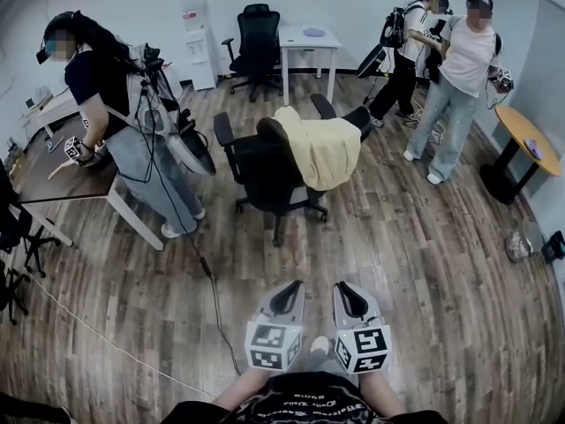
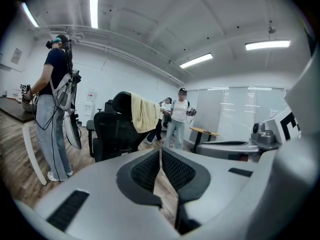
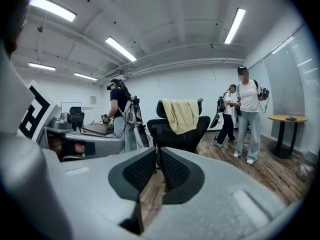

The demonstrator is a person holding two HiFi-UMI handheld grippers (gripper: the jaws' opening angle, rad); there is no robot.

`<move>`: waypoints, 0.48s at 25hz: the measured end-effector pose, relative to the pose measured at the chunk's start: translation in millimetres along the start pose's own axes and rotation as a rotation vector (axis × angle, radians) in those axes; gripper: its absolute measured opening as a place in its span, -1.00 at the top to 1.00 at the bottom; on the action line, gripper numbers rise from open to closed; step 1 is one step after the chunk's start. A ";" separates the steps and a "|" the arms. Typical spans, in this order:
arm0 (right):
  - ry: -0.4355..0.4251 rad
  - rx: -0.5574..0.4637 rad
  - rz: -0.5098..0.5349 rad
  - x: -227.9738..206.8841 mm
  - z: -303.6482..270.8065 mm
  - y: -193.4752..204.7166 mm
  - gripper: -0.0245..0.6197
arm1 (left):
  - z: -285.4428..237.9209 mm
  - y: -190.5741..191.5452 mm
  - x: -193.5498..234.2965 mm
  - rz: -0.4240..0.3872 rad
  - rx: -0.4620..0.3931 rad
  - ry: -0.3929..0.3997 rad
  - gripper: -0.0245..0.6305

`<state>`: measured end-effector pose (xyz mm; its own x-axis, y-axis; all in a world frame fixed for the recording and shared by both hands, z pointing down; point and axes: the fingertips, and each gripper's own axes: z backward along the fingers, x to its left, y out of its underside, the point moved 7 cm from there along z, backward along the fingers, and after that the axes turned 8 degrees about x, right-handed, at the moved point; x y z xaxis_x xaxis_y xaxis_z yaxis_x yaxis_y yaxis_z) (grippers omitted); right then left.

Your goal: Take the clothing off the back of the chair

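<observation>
A pale yellow garment hangs over the back of a black office chair in the middle of the room. The same garment shows in the left gripper view, and the garment drapes the chair in the right gripper view. My left gripper and right gripper are side by side near the bottom of the head view. Both are well short of the chair, pointing toward it. Each pair of jaws is shut with nothing between them.
A person stands at a dark desk left of the chair. Two people stand at the back right near a round wooden table. A white table and a second black chair stand by the far wall. A cable runs across the wood floor.
</observation>
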<state>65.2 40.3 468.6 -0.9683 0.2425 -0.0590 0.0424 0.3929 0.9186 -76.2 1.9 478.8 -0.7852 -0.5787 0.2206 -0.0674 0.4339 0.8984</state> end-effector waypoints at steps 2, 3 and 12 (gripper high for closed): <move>-0.004 -0.004 0.005 -14.3 -9.4 -6.4 0.86 | -14.2 -8.0 -0.2 0.000 -0.008 -0.007 0.86; -0.008 -0.007 0.008 -20.7 -14.4 -9.6 0.86 | -21.2 -11.1 0.6 0.002 -0.010 -0.012 0.86; -0.066 0.002 0.028 -73.6 -54.0 -24.1 0.86 | -80.6 -26.2 -3.0 0.036 -0.004 -0.059 0.86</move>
<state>122.2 -34.9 472.0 -0.9484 0.3116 -0.0595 0.0693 0.3868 0.9196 -22.5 -63.5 485.2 -0.8220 -0.5210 0.2300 -0.0364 0.4511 0.8917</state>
